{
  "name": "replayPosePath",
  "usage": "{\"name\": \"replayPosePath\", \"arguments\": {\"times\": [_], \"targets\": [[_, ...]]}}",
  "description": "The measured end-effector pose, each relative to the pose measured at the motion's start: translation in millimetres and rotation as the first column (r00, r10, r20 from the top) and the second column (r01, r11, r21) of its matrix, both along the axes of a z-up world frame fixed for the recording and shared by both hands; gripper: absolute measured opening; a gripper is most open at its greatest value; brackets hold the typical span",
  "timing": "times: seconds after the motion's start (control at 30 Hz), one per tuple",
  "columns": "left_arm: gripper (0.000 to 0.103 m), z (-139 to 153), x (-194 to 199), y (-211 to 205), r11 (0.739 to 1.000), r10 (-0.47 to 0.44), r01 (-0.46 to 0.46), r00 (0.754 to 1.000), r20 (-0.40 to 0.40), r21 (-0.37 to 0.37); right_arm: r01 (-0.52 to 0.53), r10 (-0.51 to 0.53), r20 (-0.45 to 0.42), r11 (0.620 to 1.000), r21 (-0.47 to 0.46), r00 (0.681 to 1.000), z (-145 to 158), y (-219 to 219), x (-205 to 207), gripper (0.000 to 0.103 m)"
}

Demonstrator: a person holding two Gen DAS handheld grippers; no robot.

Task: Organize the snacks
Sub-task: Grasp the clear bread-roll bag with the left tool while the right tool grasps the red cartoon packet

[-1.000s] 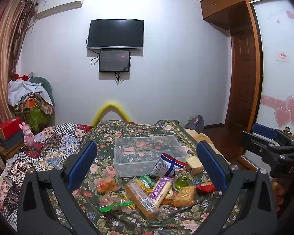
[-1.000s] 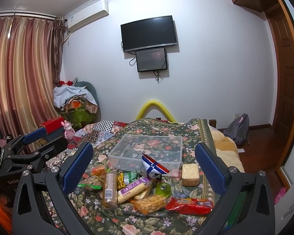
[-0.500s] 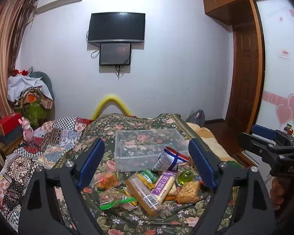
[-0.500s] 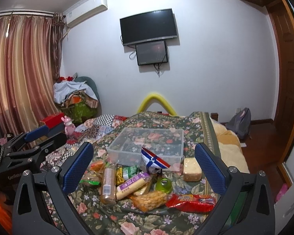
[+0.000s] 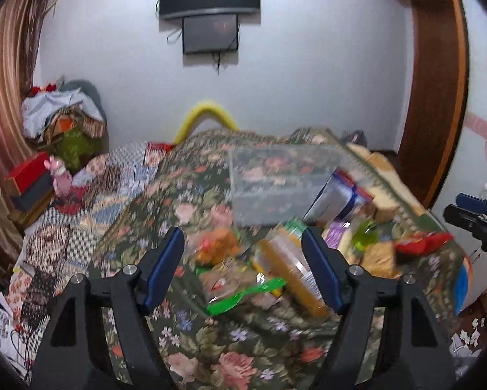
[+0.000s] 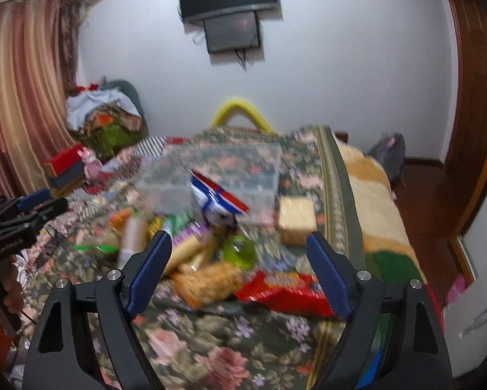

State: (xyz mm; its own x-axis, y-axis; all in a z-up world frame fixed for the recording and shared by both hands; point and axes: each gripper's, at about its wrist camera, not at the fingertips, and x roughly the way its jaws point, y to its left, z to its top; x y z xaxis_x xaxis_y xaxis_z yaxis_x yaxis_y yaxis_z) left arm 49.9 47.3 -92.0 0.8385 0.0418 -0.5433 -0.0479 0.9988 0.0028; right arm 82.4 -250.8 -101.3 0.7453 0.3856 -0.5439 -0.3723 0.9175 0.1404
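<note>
snacks heaped on the bed, both tools spread

the left hand-held gripper [image 5: 243, 269] hangs over the bed [image 5: 191, 351] with fingers apart, nothing between them, above an orange packet [image 5: 215, 247] and a green-edged packet [image 5: 243, 295]. the clear bin [image 5: 275, 182] sits just behind the blurred pile. the right hand-held gripper [image 6: 240, 273] is likewise spread, empty, over a red packet [image 6: 282, 292], near a green cup [image 6: 238, 252].
</note>
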Motion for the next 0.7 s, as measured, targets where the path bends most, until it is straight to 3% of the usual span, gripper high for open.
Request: {"name": "replayPosePath", "arguments": {"times": [0.33,0.5,0.7], "targets": [[0.075,-63,42,21,0.998,0.013,-0.023,0.983,-0.185,-0.052,0.069,-0.069,-0.205,0.998,-0.007,0.976,-43,-26,26,0.081],[0.077,-79,55,24,0.995,-0.016,-0.009,0.973,-0.231,-0.104,0.089,-0.089,-0.252,0.996,-0.012,0.964,-56,-32,35,0.081],[0.081,-97,67,19,0.996,-0.027,-0.001,0.957,-0.289,-0.094,0.095,-0.102,-0.288,0.995,-0.039,0.952,-68,-30,39,0.082]]}}
